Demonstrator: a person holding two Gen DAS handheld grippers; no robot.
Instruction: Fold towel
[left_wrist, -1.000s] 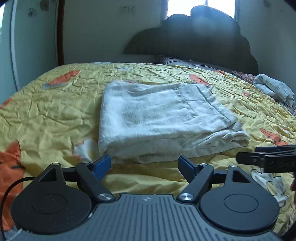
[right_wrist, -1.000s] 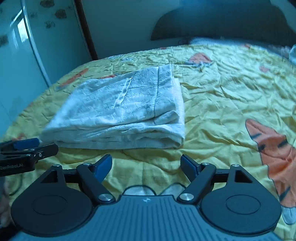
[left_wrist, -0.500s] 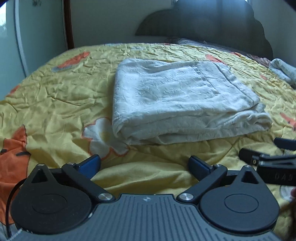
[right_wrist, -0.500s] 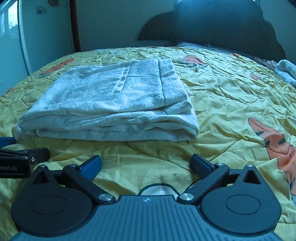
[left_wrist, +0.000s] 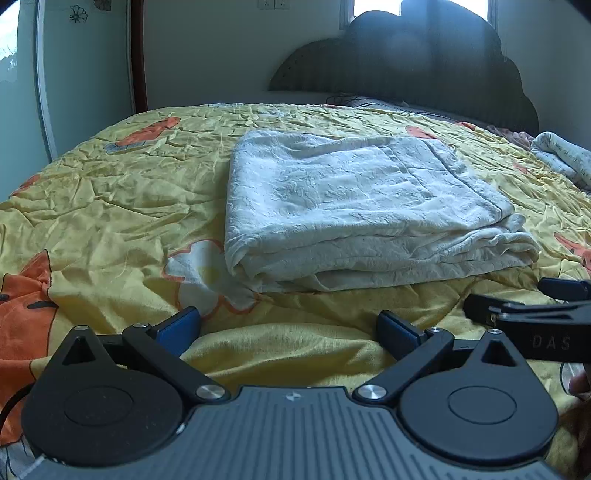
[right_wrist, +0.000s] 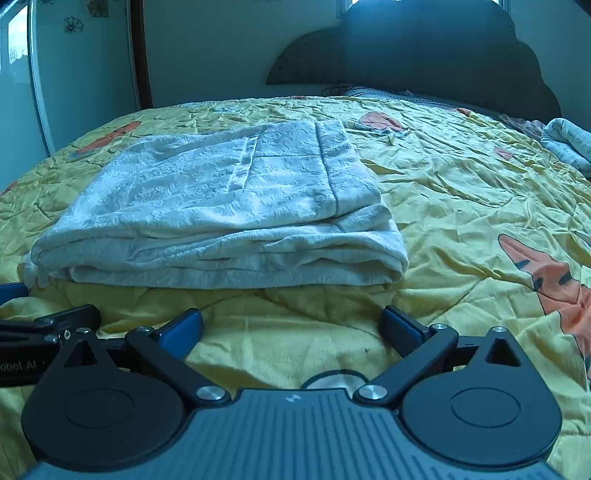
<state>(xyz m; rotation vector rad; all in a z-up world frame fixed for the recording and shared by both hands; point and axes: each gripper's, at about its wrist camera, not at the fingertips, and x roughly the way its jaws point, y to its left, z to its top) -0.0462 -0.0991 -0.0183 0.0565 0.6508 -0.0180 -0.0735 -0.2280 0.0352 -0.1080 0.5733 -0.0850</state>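
I judge the folding all but done: the white towel (left_wrist: 354, 206) lies as a thick, layered rectangle on the yellow cartoon-print bedspread (left_wrist: 110, 206), near the middle of the bed, with neither tool touching it. My left tongs (left_wrist: 288, 326) hang just short of its near edge, blades wide apart and nothing between them. My right tongs (right_wrist: 291, 325) sit the same way, spread to their widest and empty, with bare bedspread beneath.

From the left view the towel's long axis runs across the picture, left to right, with the rounded fold at the left end and the looser stacked edges at the right. The right view shows those layers slightly stepped at the near right corner (right_wrist: 388, 254).

If one more fold is wanted, I would need to take both corners of one short end and carry them over to the other end. Otherwise the next move is only to square that uneven corner or draw back. A second bundle of pale cloth (left_wrist: 565, 158) lies well apart, near the dark headboard (left_wrist: 424, 74).
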